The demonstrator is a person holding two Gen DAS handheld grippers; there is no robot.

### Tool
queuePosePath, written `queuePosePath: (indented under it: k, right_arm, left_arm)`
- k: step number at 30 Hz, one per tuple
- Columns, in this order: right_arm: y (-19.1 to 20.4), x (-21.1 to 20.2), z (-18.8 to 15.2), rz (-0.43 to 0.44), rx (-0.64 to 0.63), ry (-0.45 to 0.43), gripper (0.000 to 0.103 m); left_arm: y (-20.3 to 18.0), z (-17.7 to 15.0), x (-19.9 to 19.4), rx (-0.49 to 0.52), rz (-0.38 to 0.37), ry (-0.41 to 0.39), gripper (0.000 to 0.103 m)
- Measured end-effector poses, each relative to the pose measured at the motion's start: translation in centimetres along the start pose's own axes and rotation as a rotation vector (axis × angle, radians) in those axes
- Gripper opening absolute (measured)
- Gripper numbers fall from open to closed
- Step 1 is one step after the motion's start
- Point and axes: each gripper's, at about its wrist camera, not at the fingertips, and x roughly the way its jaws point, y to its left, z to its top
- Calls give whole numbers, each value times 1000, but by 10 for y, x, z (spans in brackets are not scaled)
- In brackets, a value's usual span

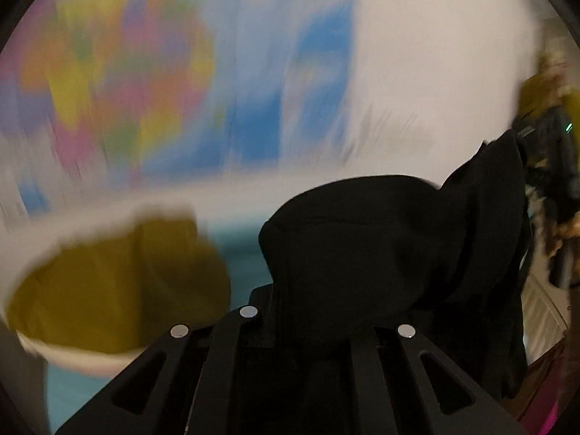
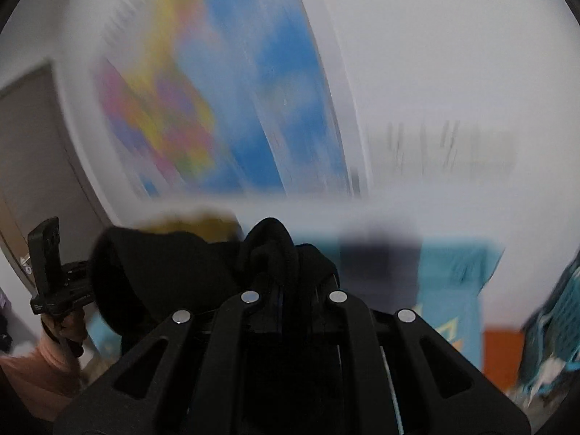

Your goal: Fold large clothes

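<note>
Between both fingers, one black garment, clamped

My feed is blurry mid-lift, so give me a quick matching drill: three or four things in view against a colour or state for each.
Things:
1. garment
2. basket
3. wall poster
4. left hand-held gripper

Colour or state:
A. multicoloured, blurred
B. shut on cloth
C. black, bunched
D. white rim, yellow inside

Pairs: 1-C, 2-D, 3-A, 4-B. The right hand-held gripper is also shut on the garment.
</note>
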Motion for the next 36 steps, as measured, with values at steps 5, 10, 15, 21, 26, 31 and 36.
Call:
queuePosePath:
  k: [5,10,15,21,26,31,36]
  right_arm:
    - [-52,127,-27,-24,147,196,8]
    - [-98,164,-19,-83,276,241,20]
    - [-107,128,-24,-227,296,188,80]
    - [-7,50,-102,-59,-13,265,89]
    - [29,43,-188,12,19,426,87]
    - [33,39,-209,-20,-38,418,11]
    - [-16,-54,-134,-175,15,118,9]
  left_arm:
    - [27,-21,138,-91,69,237,6]
    - [60,-2,176,-204,-24,286,23]
    - [85,-11,181,-273,-13,298,44]
    - [74,-40,122,-97,-78,151,73]
    - [82,-71,96,-40,-96,125,75]
    - [89,-77,95,-70,-83,138,75]
    - [94,-85,76,-66,-54,119,75]
